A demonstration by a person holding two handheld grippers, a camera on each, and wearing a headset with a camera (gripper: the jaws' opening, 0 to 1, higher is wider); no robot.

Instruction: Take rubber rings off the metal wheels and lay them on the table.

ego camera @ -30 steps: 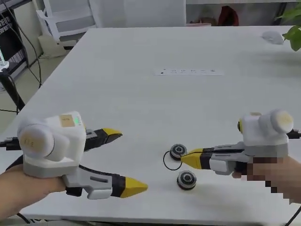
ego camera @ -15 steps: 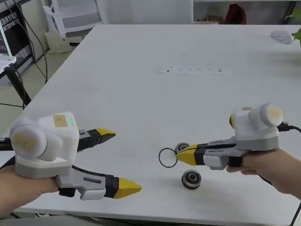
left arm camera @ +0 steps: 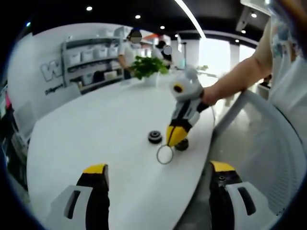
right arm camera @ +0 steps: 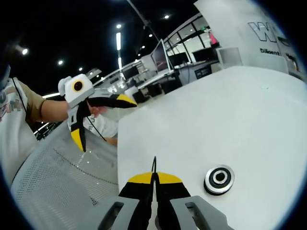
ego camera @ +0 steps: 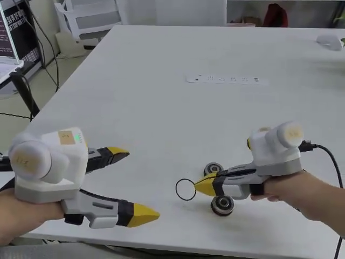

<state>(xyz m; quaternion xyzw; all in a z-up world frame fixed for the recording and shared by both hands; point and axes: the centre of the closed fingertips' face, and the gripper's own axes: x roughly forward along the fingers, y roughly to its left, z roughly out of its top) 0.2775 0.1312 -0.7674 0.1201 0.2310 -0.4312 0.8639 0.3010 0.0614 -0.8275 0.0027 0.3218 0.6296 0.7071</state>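
**Right gripper pinches a rubber ring by the table's near edge; left gripper hangs open.**

On the white table (ego camera: 161,108), the head view shows the left gripper (ego camera: 136,183) over the near-left corner with its yellow-tipped jaws spread wide and nothing between them. The right gripper (ego camera: 199,186) is near the near edge with its jaws clenched on the black rubber ring (ego camera: 186,189). Two metal wheels (ego camera: 214,169) (ego camera: 222,205) lie on the table on either side of its jaws. A white socket strip (ego camera: 226,80) lies toward the far edge. The left gripper view shows the ring as a full circle hanging from the jaw tips, just beside the nearer wheel. The right gripper view shows it edge-on, as a thin black line rising from the shut jaws. Whether the ring touches the table cannot be told.
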